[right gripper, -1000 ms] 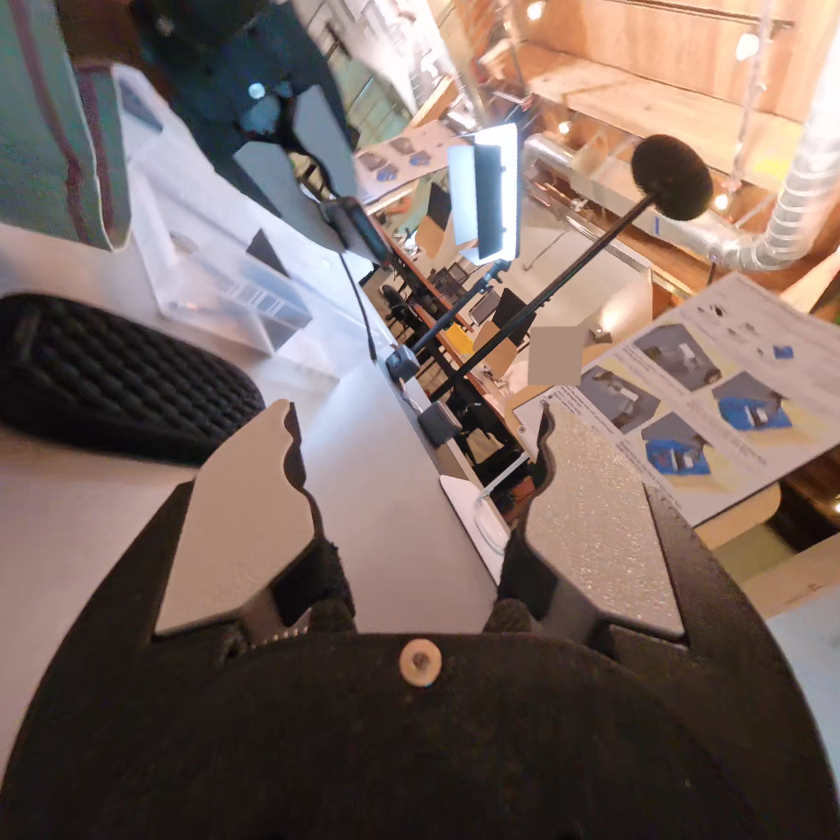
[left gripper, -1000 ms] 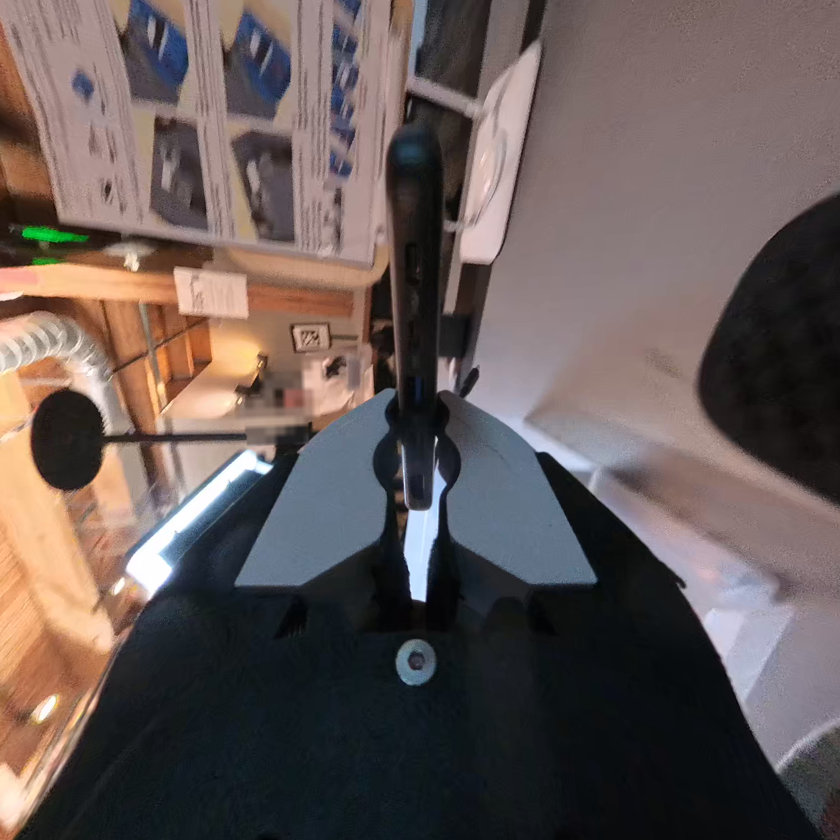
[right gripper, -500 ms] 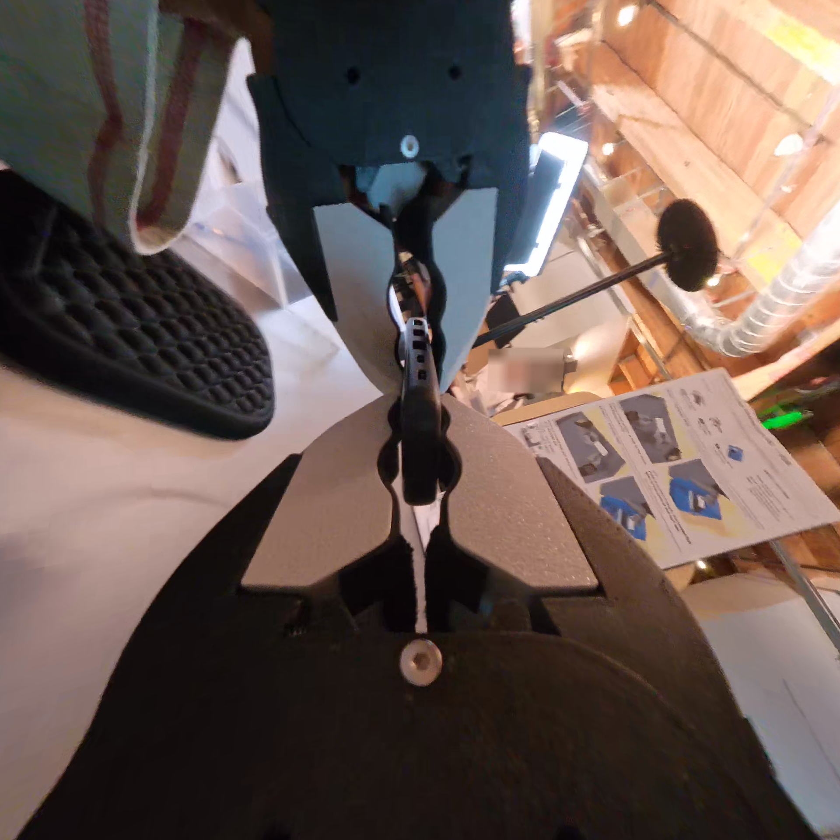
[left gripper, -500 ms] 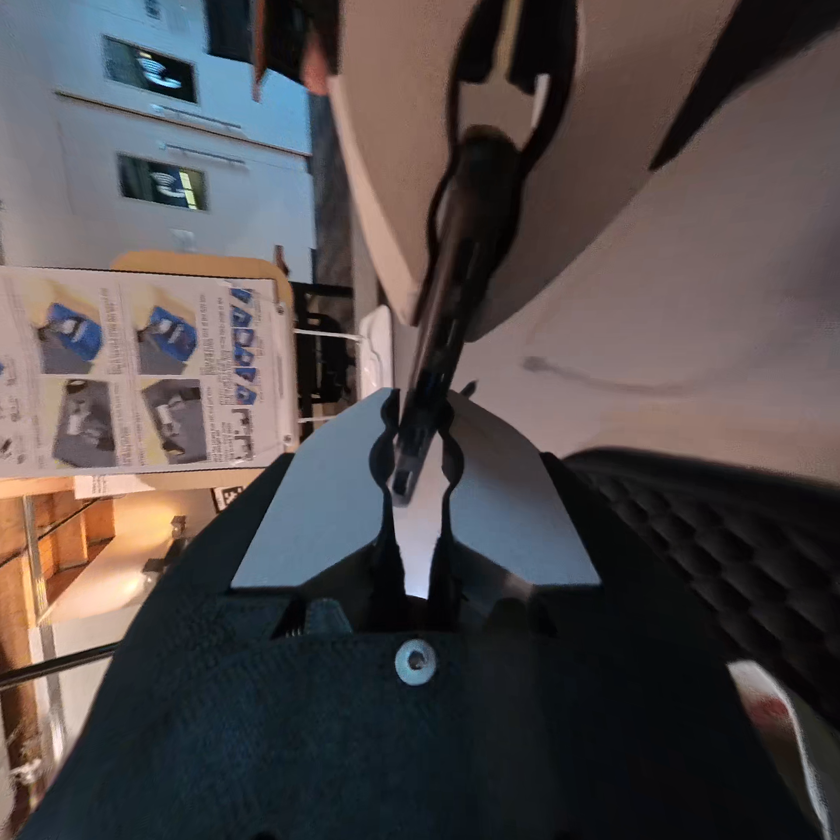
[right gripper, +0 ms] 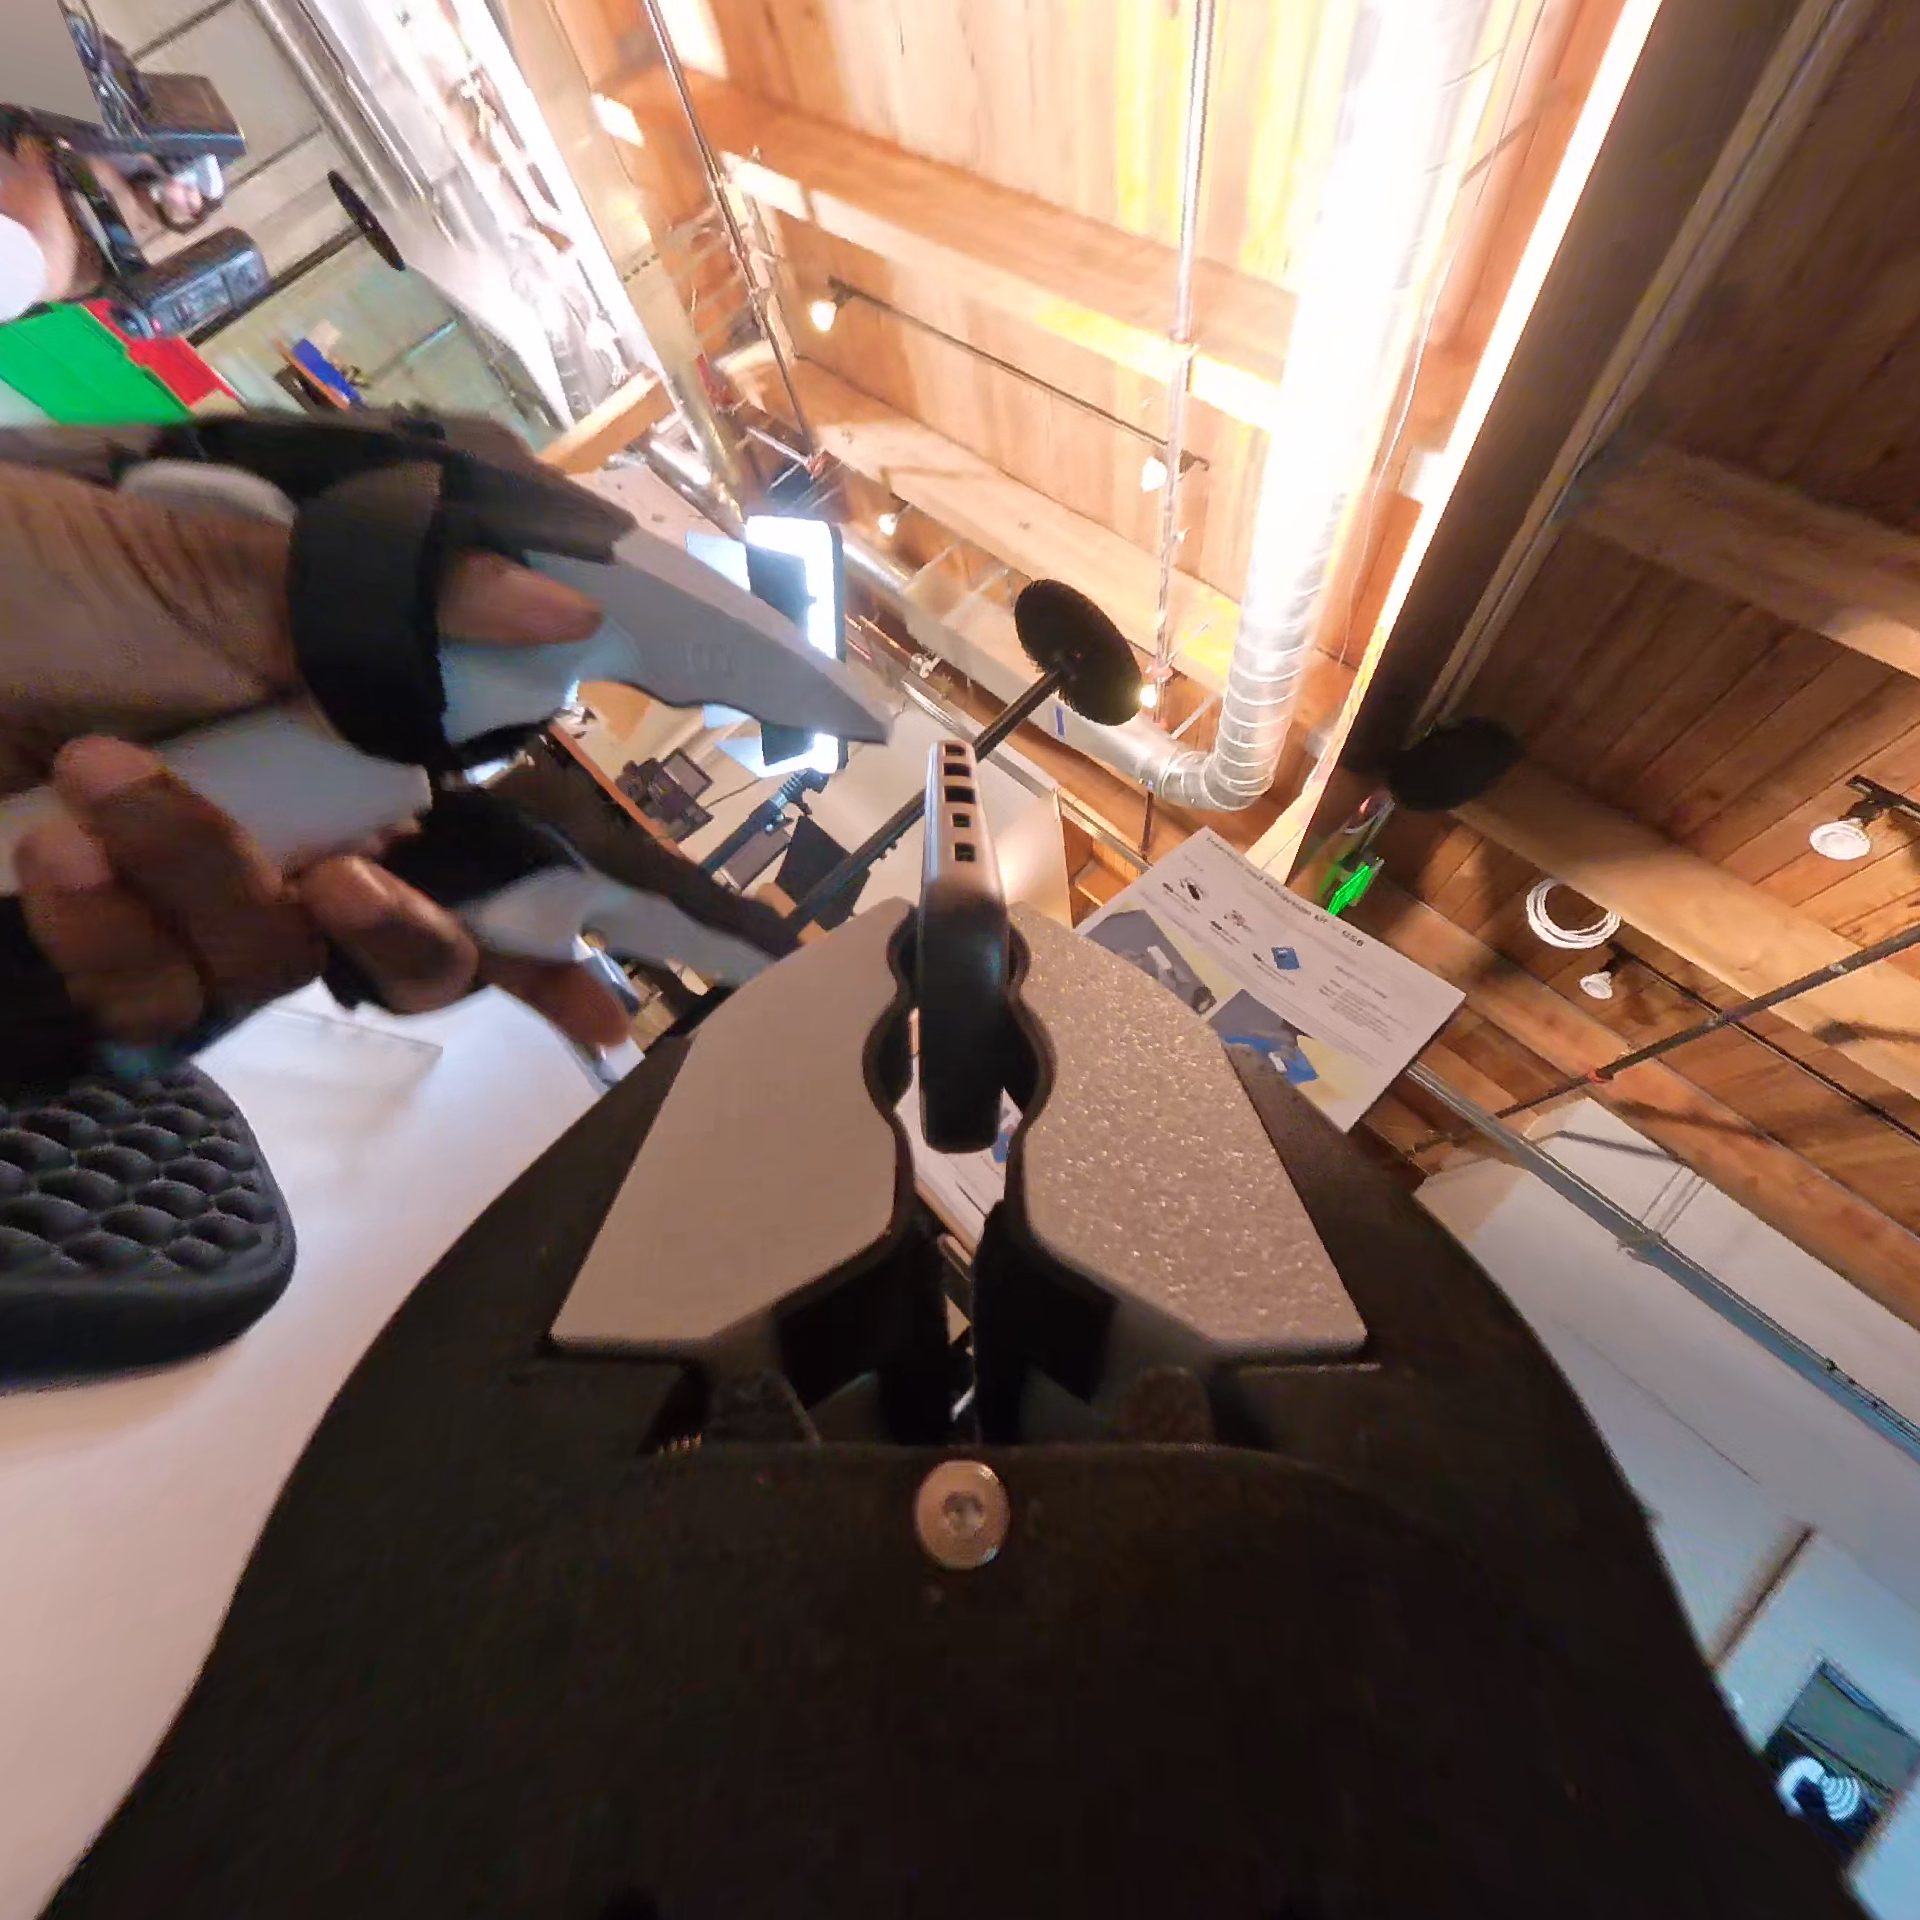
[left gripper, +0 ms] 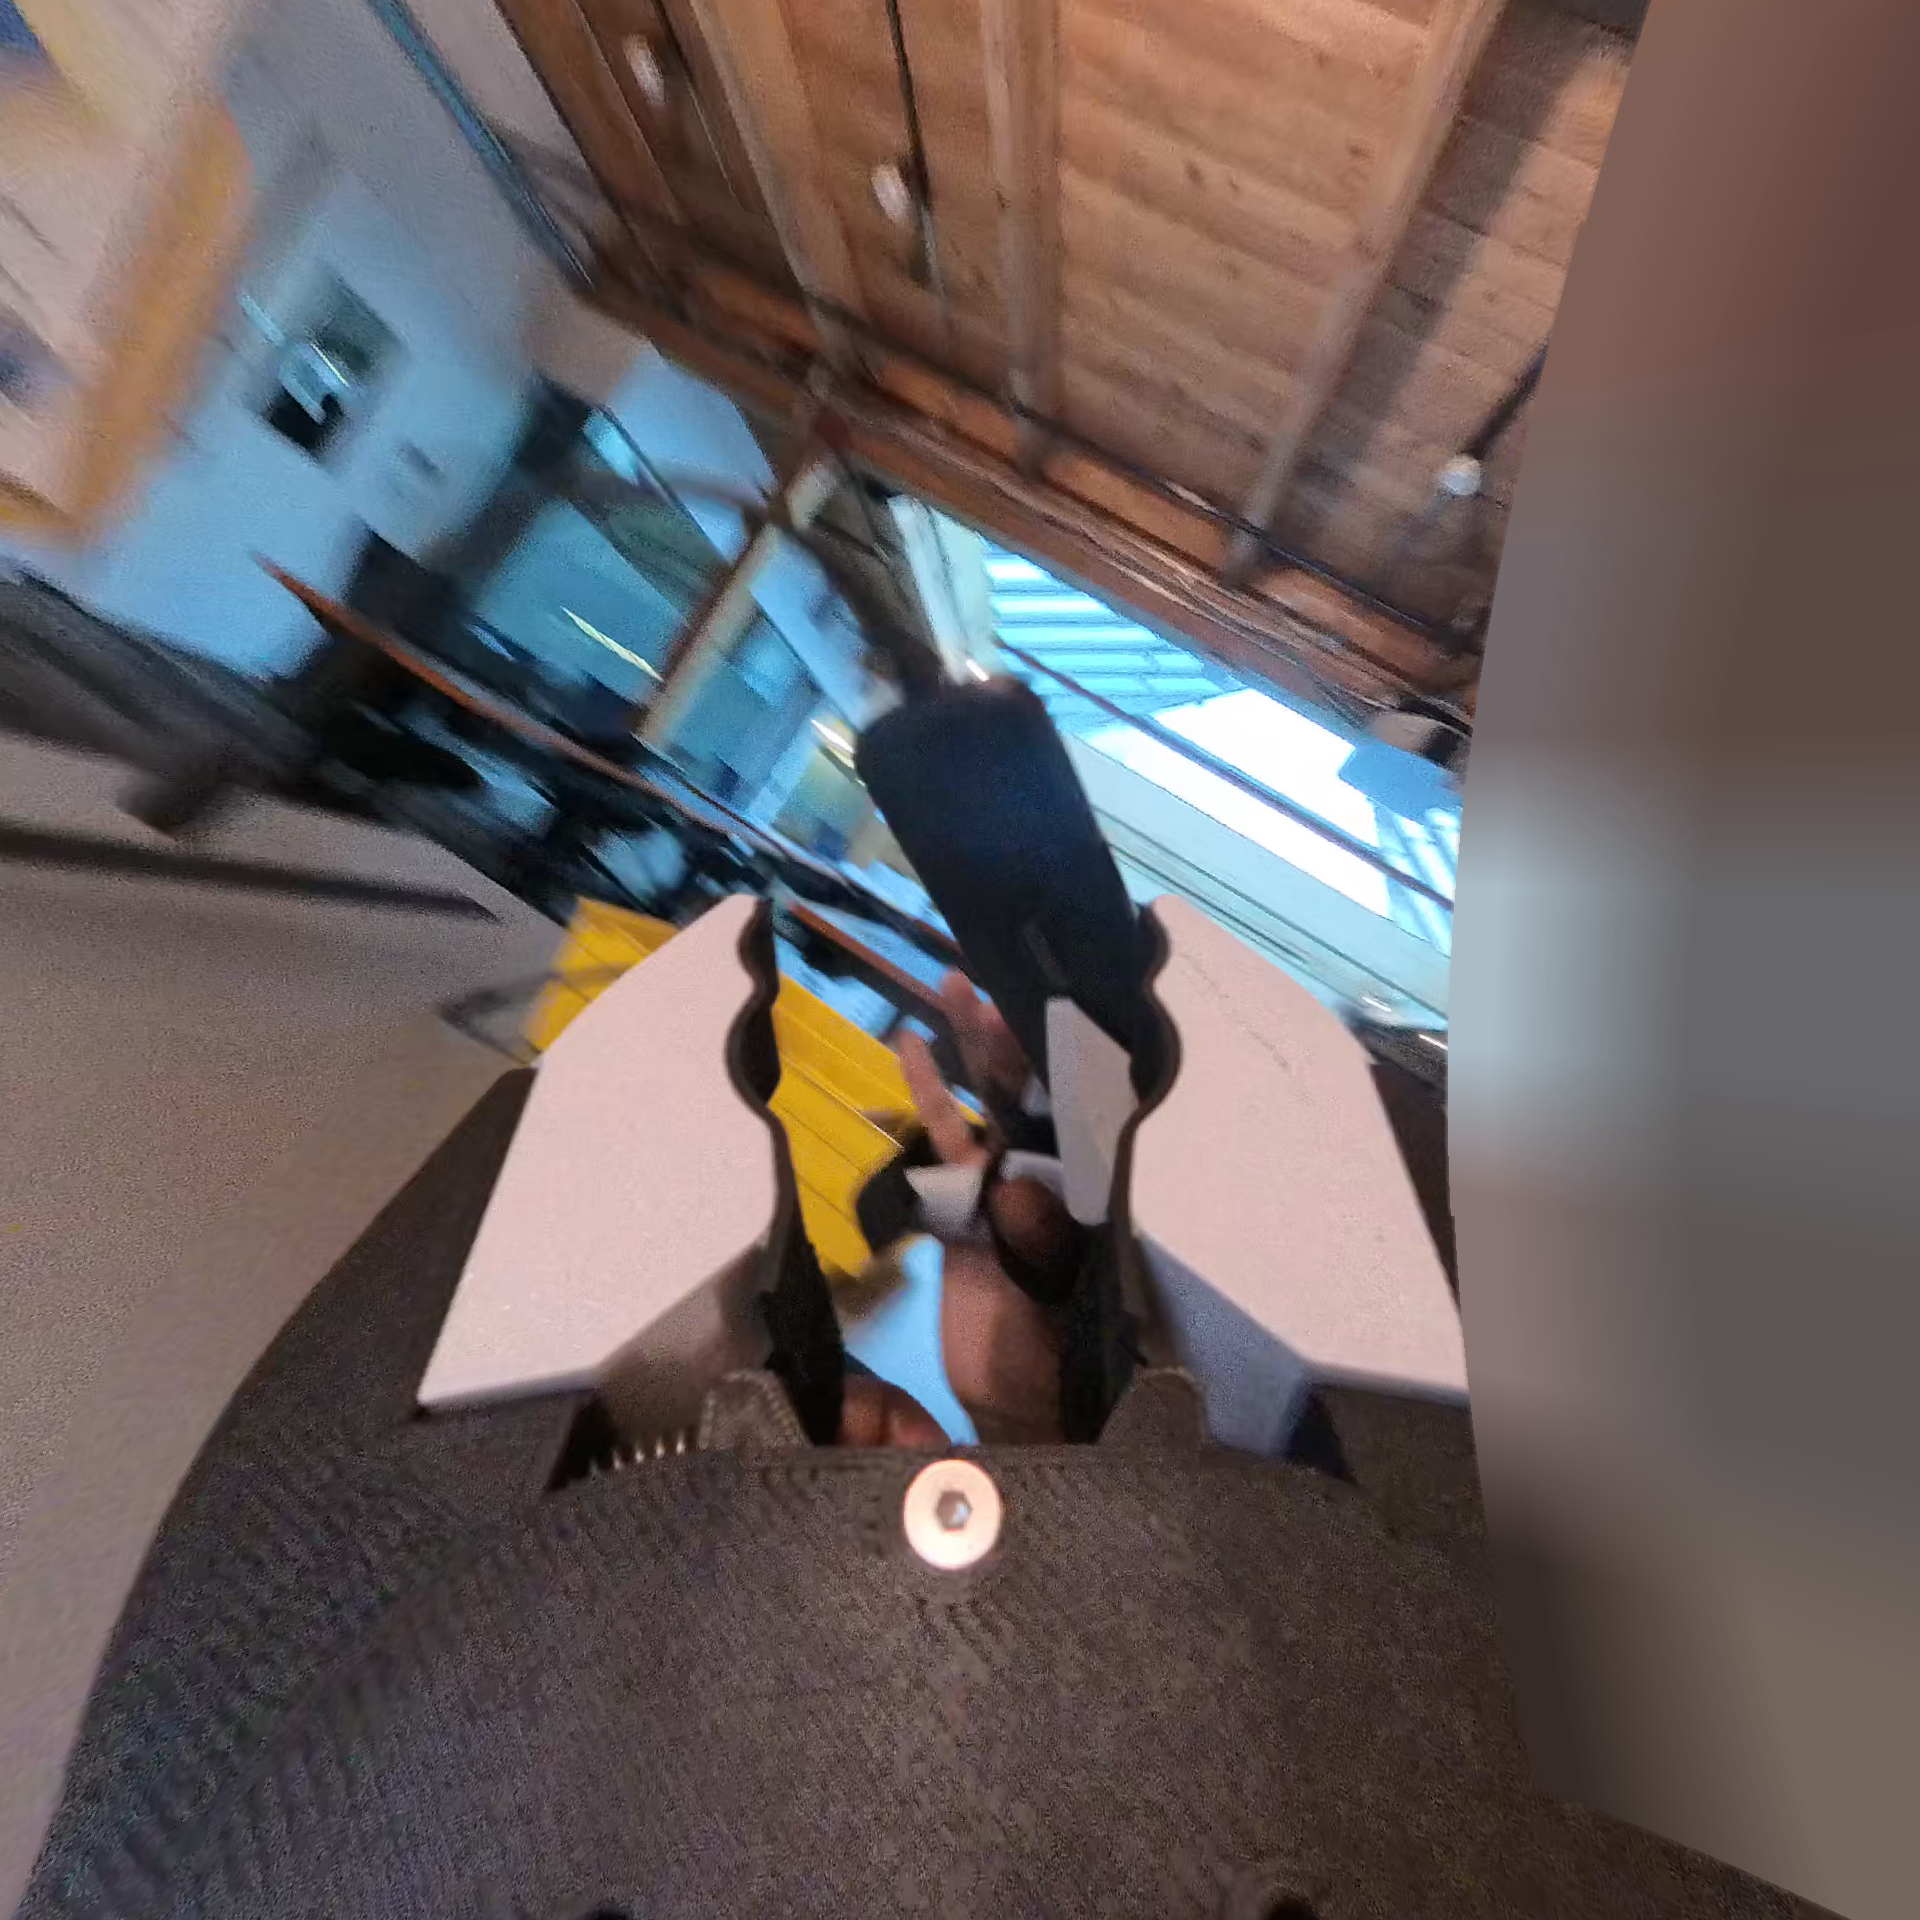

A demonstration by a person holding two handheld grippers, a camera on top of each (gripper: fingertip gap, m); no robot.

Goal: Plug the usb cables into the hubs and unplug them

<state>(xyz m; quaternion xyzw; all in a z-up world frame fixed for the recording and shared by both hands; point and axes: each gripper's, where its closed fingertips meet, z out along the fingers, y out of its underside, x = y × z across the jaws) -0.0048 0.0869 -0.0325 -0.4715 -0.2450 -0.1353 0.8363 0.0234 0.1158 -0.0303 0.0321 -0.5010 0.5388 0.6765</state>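
Hub (right gripper: 961, 935) clamped upright in right gripper (right gripper: 958, 1029), long axis running forward past fingertips, port edge facing left gripper (left gripper: 951, 1049). Left fingers apart, dark blurred shape against one, cable not identifiable.

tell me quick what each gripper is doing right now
left gripper: jaws open
right gripper: jaws closed on the black usb hub
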